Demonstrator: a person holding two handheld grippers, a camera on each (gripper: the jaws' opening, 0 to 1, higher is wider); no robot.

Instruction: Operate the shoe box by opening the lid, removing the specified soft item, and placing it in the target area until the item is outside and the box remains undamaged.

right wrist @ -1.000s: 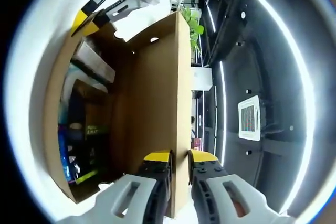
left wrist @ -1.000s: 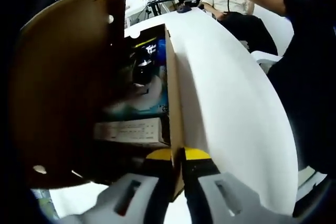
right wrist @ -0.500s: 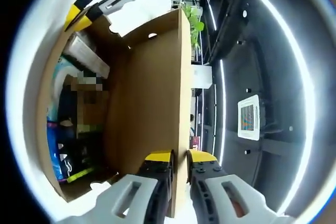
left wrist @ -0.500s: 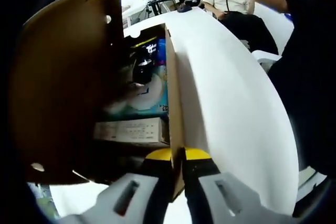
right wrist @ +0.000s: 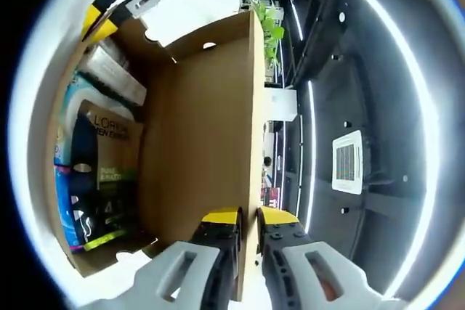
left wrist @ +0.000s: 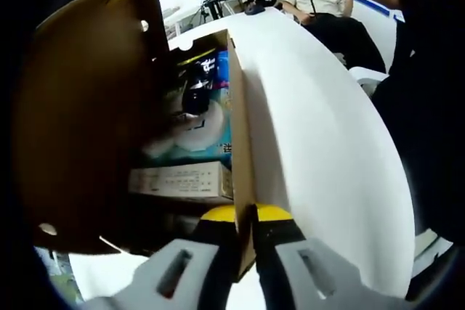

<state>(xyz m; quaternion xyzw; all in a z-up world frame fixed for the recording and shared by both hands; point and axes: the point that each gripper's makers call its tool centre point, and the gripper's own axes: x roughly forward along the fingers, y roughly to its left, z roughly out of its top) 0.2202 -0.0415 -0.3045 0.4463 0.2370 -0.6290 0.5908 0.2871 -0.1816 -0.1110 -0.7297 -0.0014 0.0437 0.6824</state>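
A person's two grippers hold a cardboard shoe box open on a white table. The left gripper is pinched tight on the top edge of the box's side wall, jaws nearly closed with the cardboard between them; the right gripper is clamped the same way on the free edge of the raised lid, which stands well up from the box. The contents lie below and to the left of both sets of jaws: a teal soft pack, a long white carton lying across the box, and dark printed pouches. Which is the specified soft item cannot be told; all are inside. The left gripper looks nearer the contents, but both are occupied.
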